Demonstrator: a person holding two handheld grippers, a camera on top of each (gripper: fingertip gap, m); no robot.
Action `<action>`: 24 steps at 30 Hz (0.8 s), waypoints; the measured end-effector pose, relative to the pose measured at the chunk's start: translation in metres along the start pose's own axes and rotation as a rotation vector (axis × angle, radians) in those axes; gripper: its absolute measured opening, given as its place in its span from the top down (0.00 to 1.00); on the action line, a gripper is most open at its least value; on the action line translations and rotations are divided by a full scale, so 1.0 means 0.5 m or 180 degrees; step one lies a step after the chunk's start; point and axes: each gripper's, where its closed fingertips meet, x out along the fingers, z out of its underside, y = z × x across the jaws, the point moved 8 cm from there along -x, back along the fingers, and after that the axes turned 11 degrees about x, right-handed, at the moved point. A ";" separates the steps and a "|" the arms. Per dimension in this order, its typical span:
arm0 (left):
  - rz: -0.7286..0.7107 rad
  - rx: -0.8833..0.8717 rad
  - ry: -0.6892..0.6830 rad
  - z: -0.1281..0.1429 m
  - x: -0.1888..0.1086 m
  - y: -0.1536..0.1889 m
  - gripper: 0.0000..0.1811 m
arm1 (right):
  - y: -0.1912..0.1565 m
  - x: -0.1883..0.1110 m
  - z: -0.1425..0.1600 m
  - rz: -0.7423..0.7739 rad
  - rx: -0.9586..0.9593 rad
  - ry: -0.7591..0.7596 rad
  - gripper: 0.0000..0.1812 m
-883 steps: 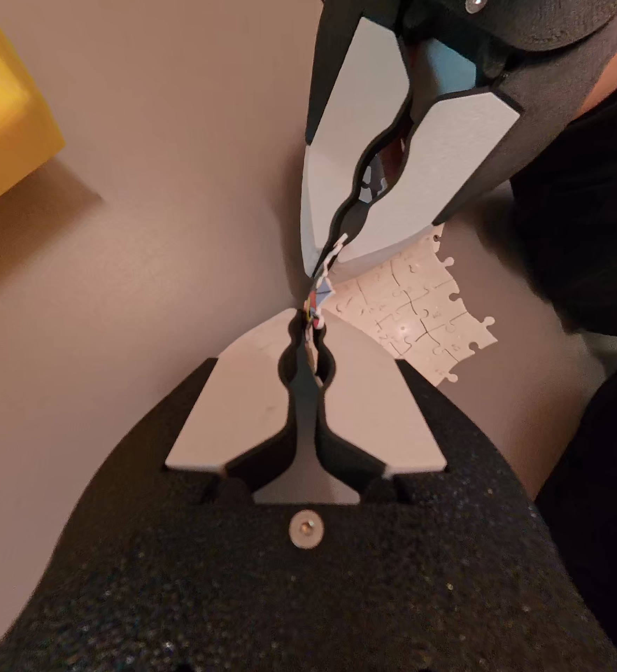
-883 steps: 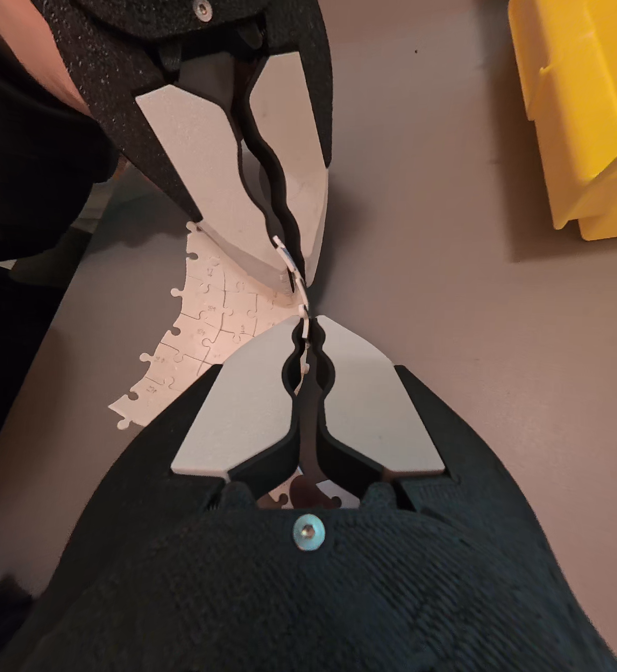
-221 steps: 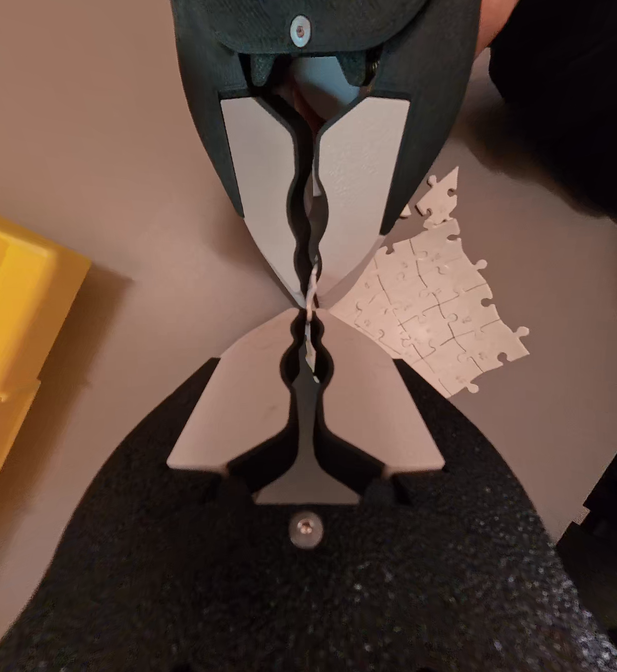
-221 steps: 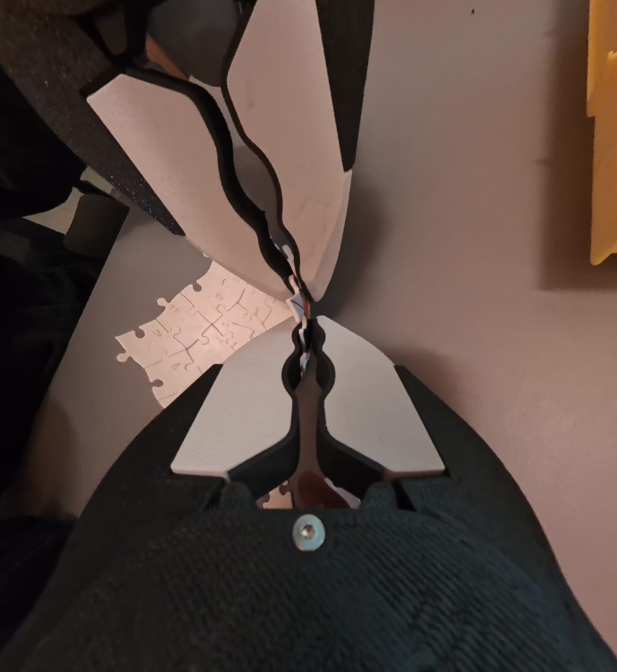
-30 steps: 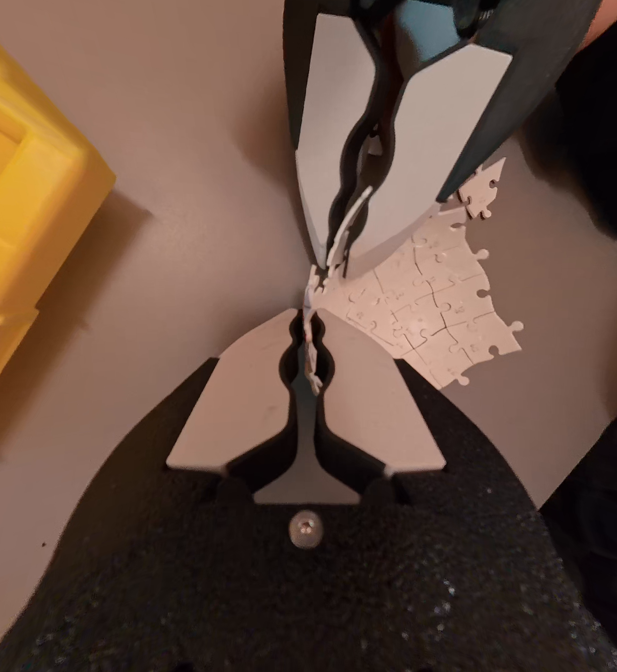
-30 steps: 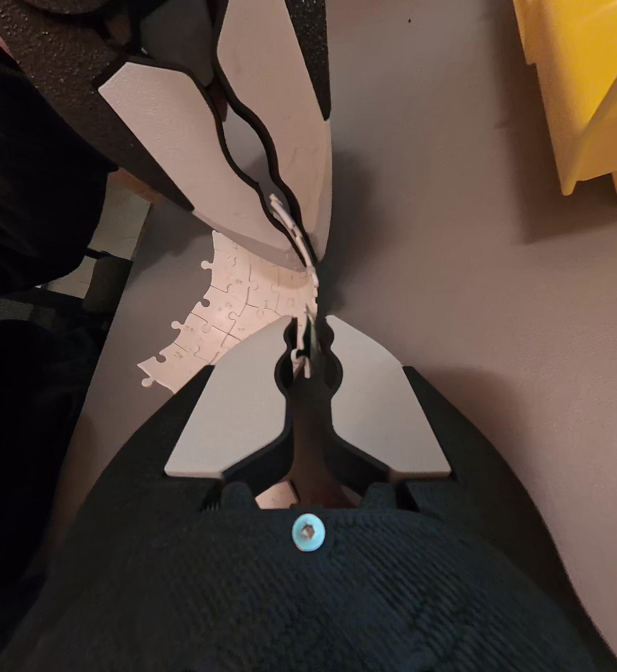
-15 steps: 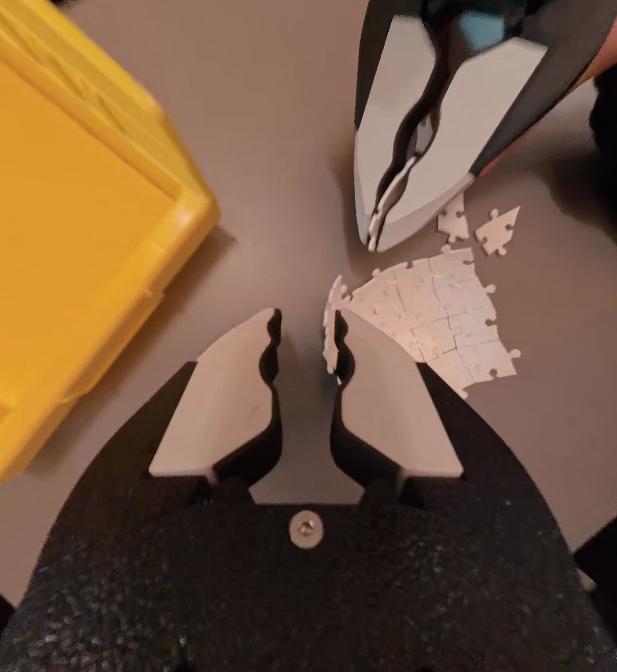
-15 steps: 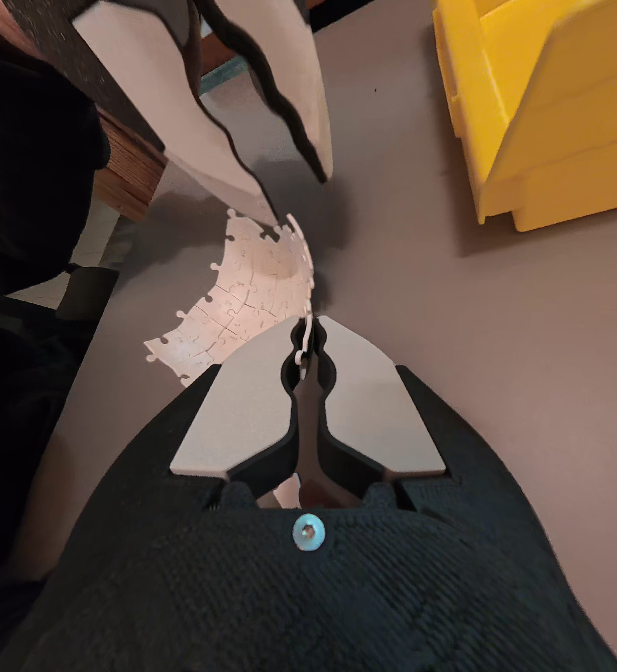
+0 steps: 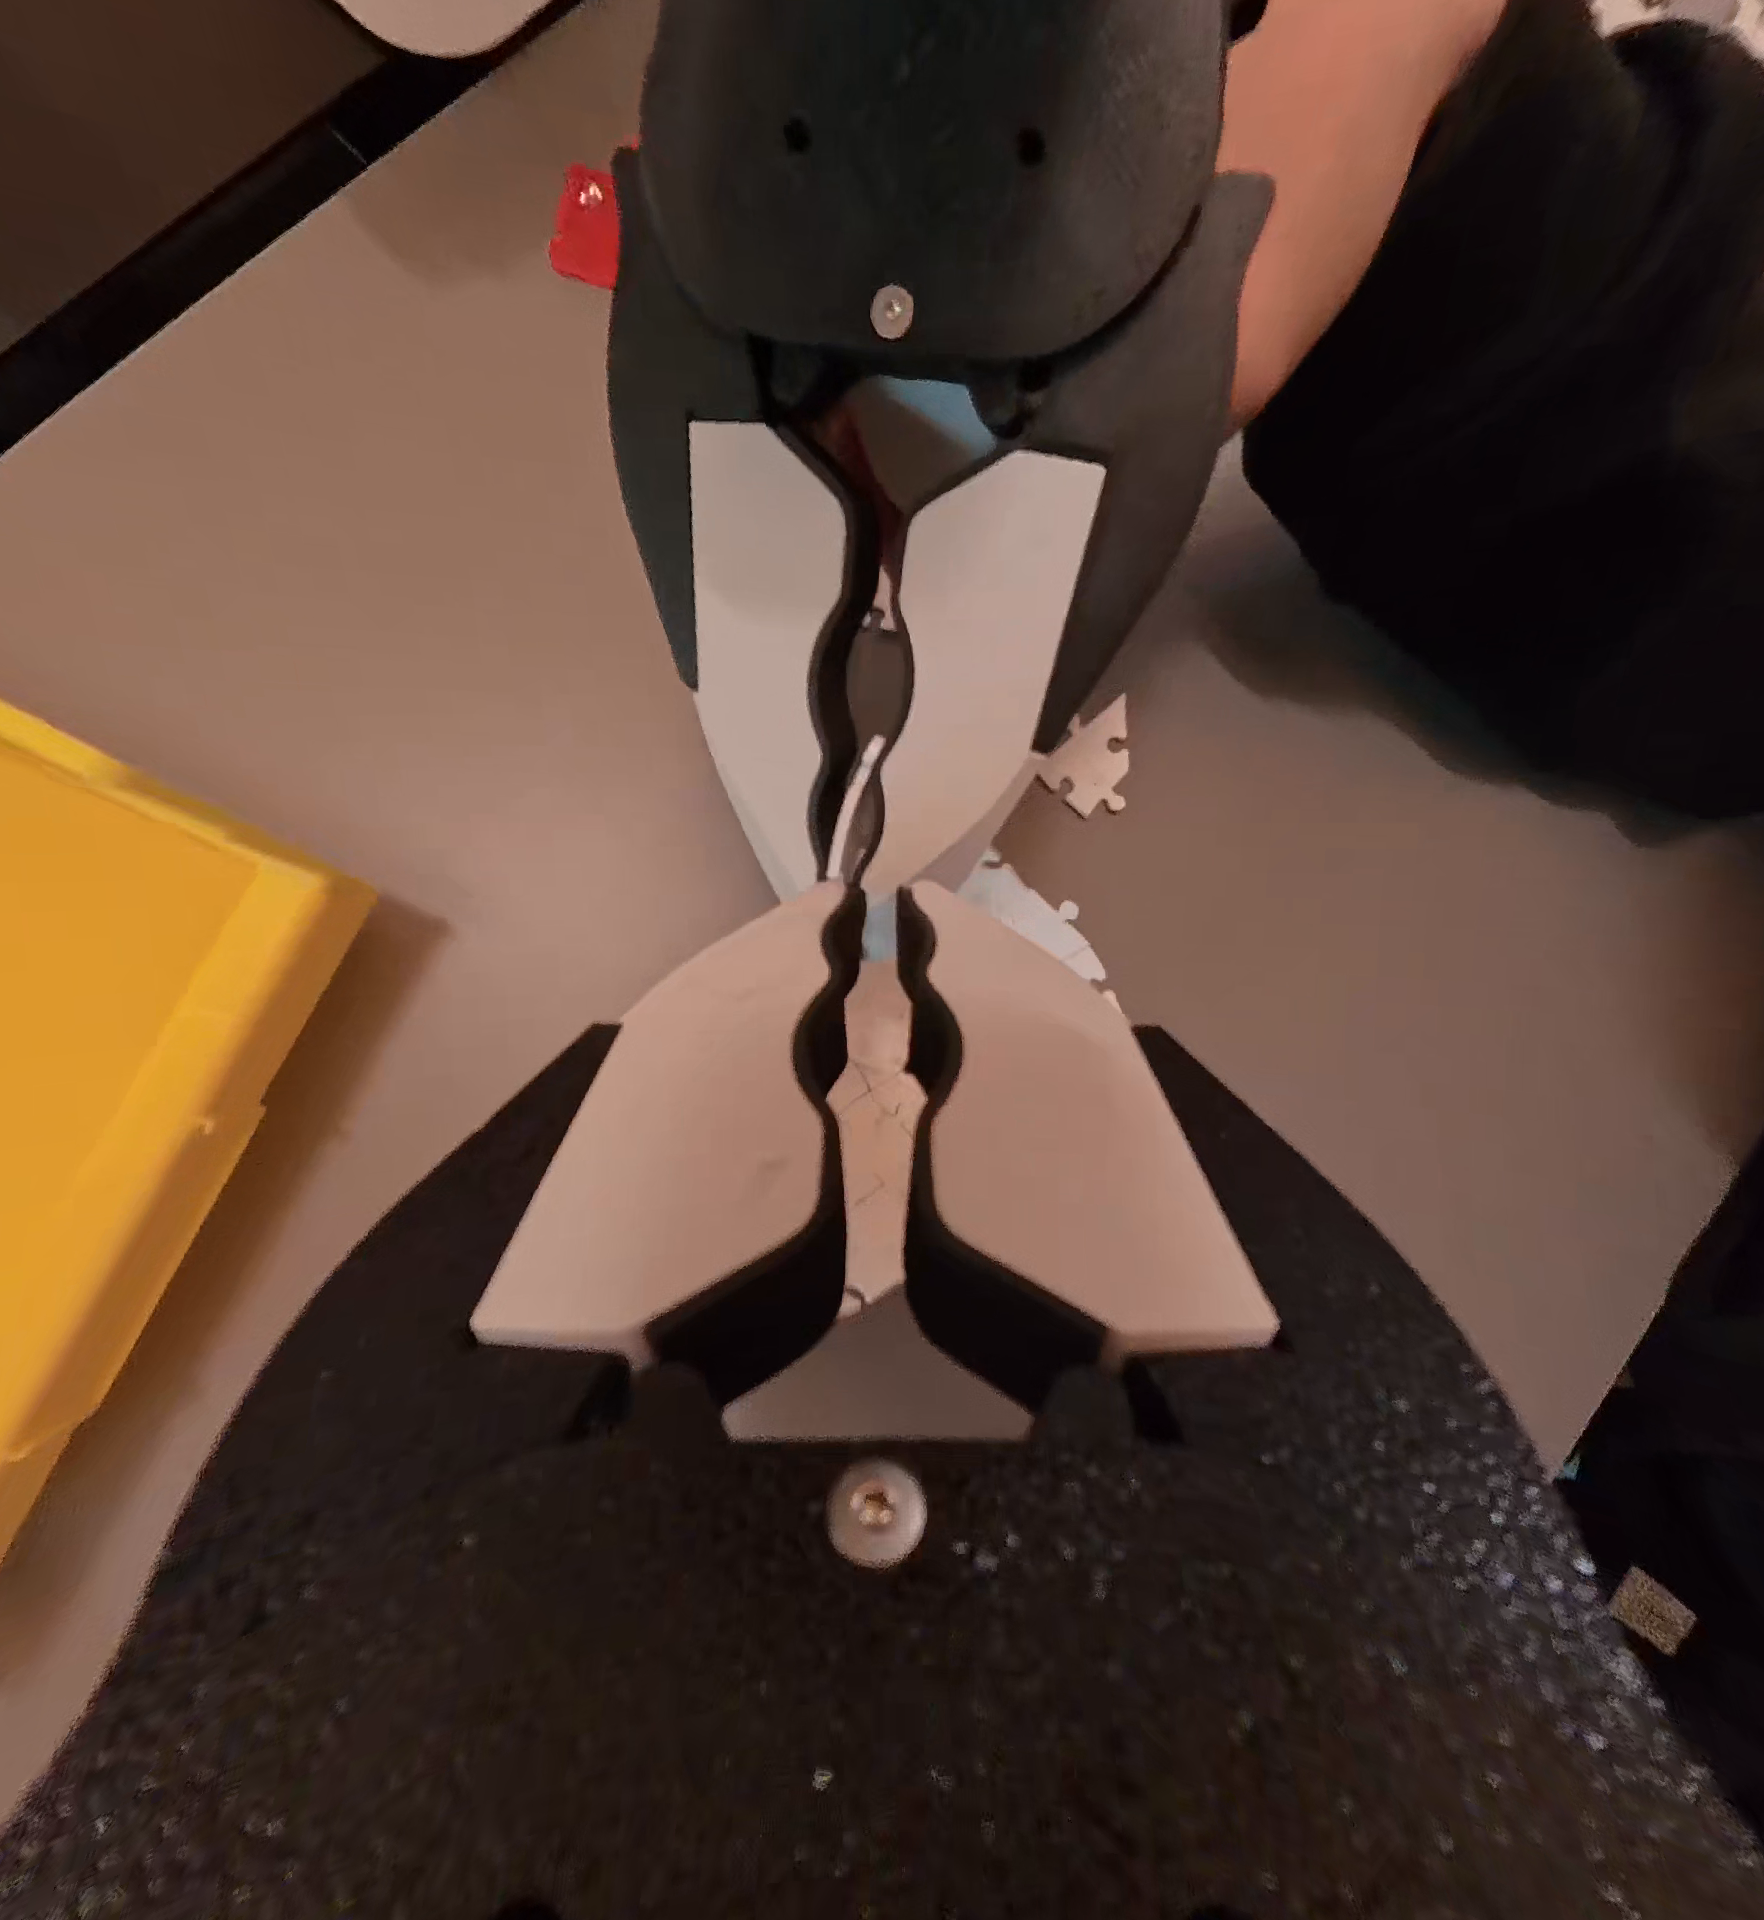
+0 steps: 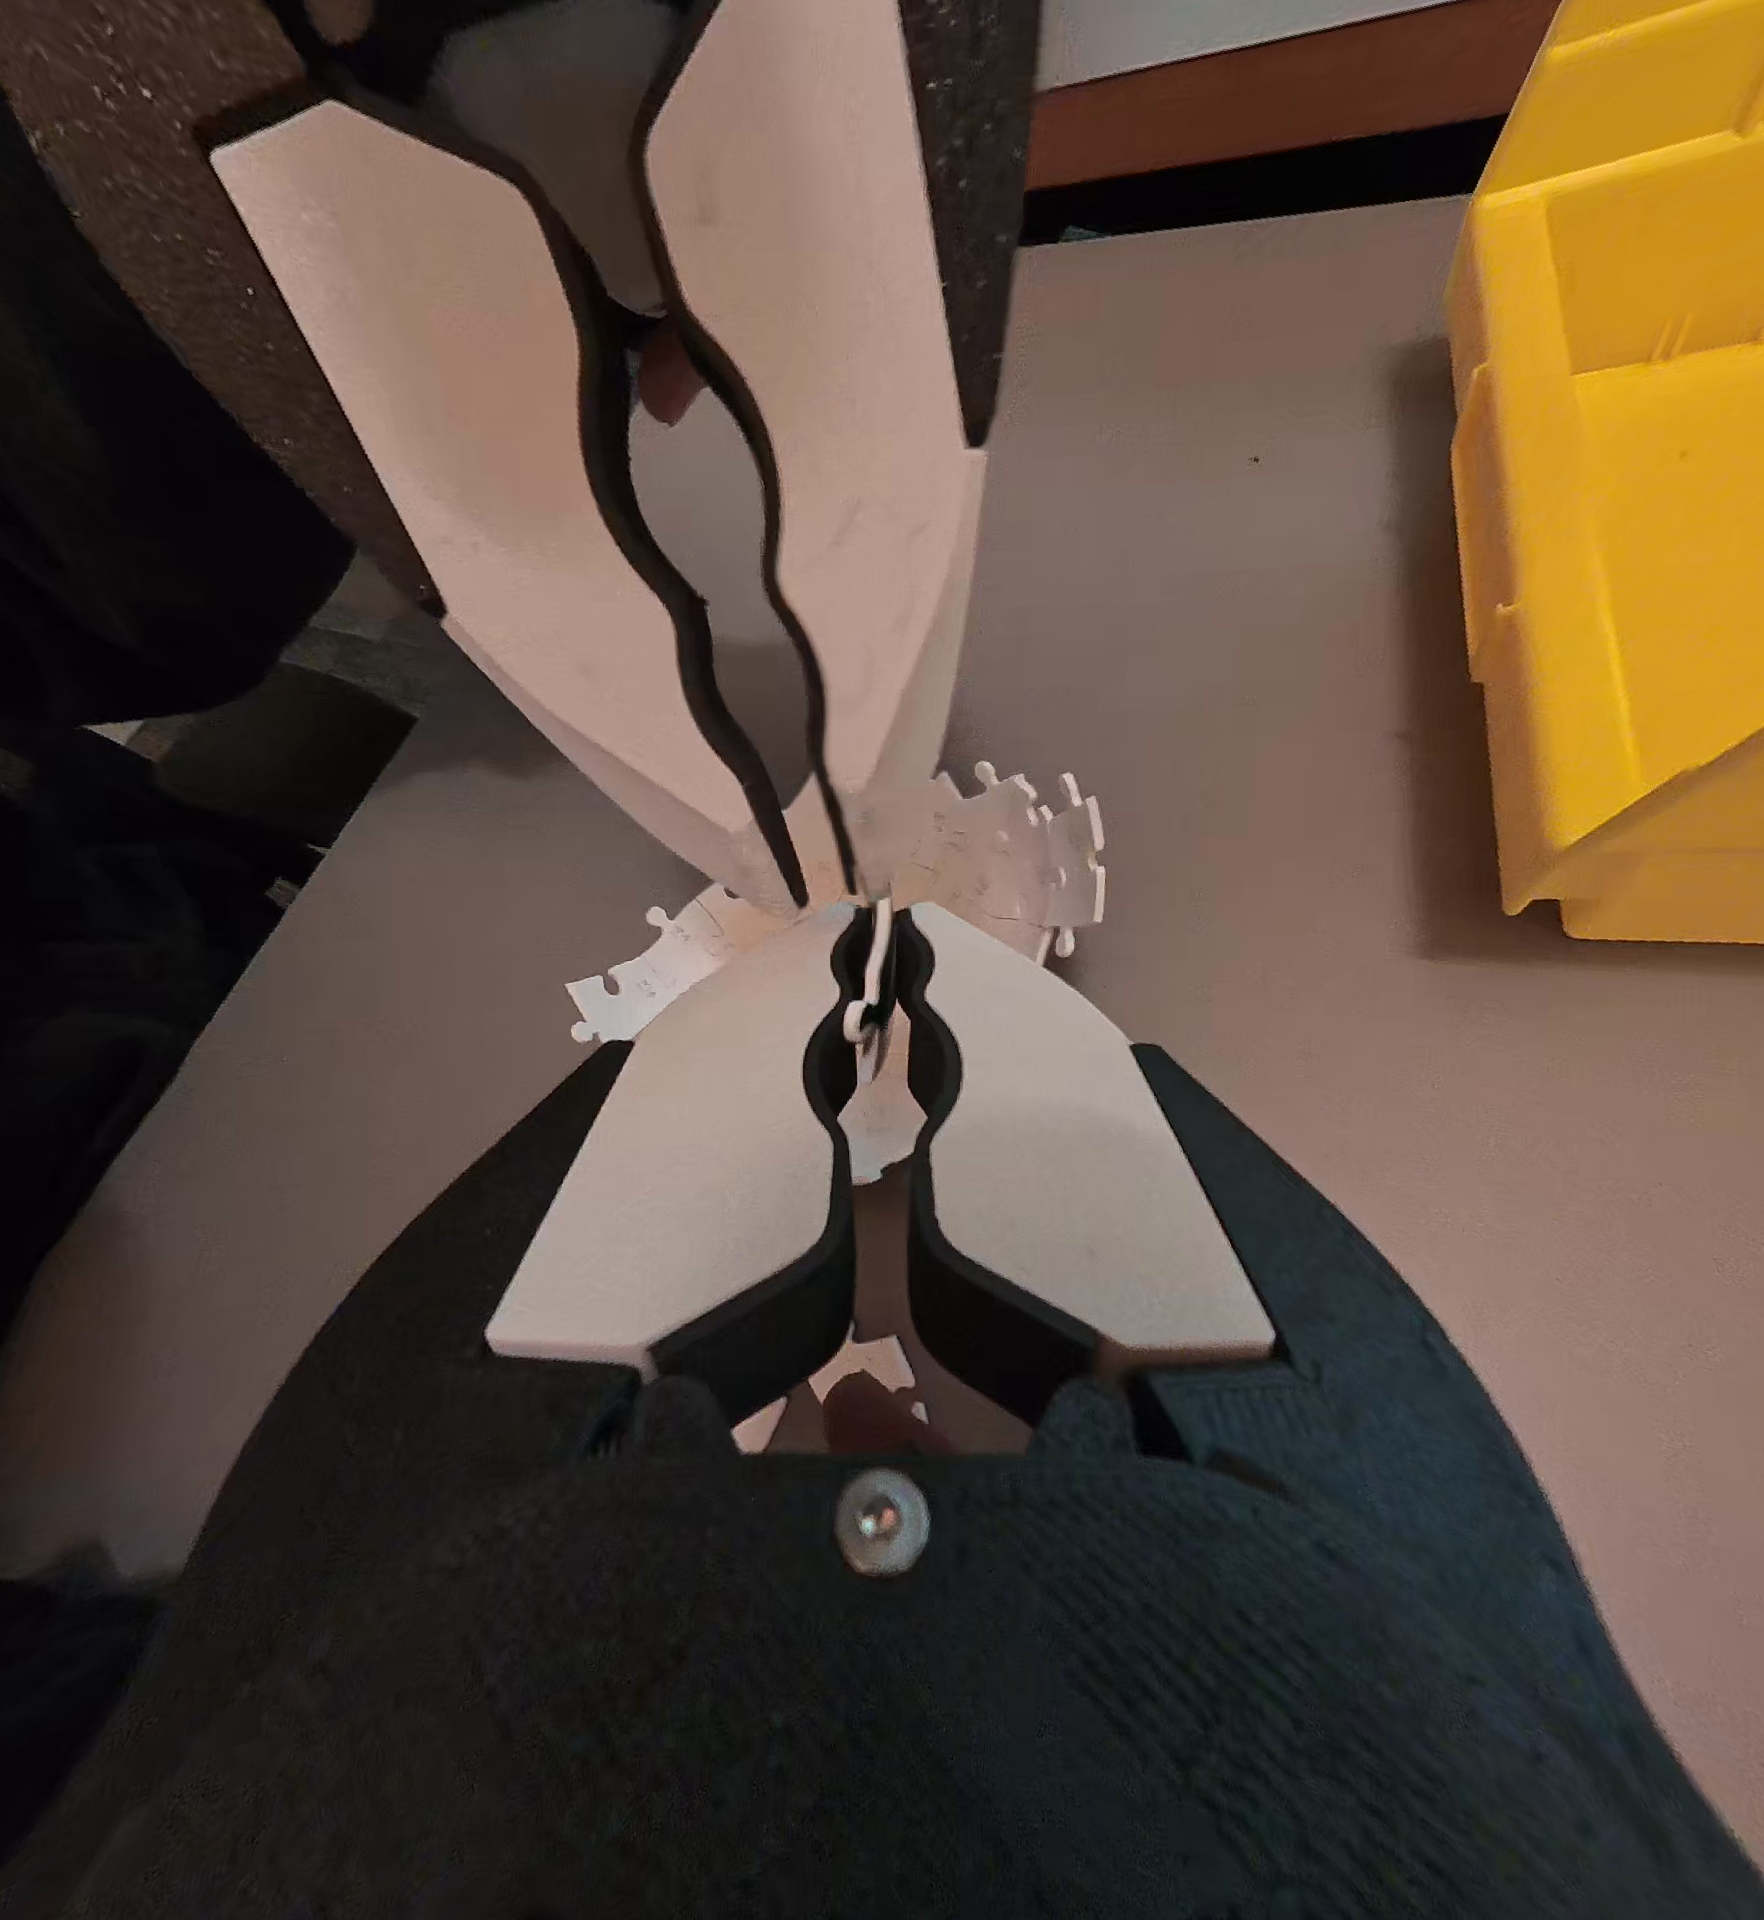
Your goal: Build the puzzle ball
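Grippers meet tip to tip over the grey table (image 9: 358, 540): the right gripper (image 10: 878, 940) has its fingers pressed onto a thin white puzzle piece (image 10: 873, 971) held edge-on, while the left gripper (image 9: 873, 914) has a narrow gap between its tips with nothing clearly pinched in it. Beneath both tools the curved white assembled puzzle section (image 10: 1023, 852) lies on the table, its knobbed edge showing past the fingers, with a loose piece (image 9: 1096, 769) just beside it. A yellow bin (image 9: 78, 987) stands well apart to the side
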 end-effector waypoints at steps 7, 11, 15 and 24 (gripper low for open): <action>-0.0186 0.0020 -0.0119 0.005 -0.008 -0.002 0.97 | -0.002 -0.018 -0.005 -0.0094 -0.0025 0.0210 0.98; -0.0229 0.0149 -0.0176 0.001 -0.008 0.003 0.98 | -0.010 -0.016 -0.006 -0.0141 -0.0118 0.0190 0.98; -0.0221 0.0233 -0.0161 -0.004 -0.011 0.011 0.98 | -0.012 -0.016 -0.004 -0.0161 -0.0151 0.0152 0.98; -0.0359 -0.0133 0.0204 -0.005 -0.017 0.017 0.99 | -0.019 -0.023 -0.011 -0.0135 -0.0169 0.0225 0.98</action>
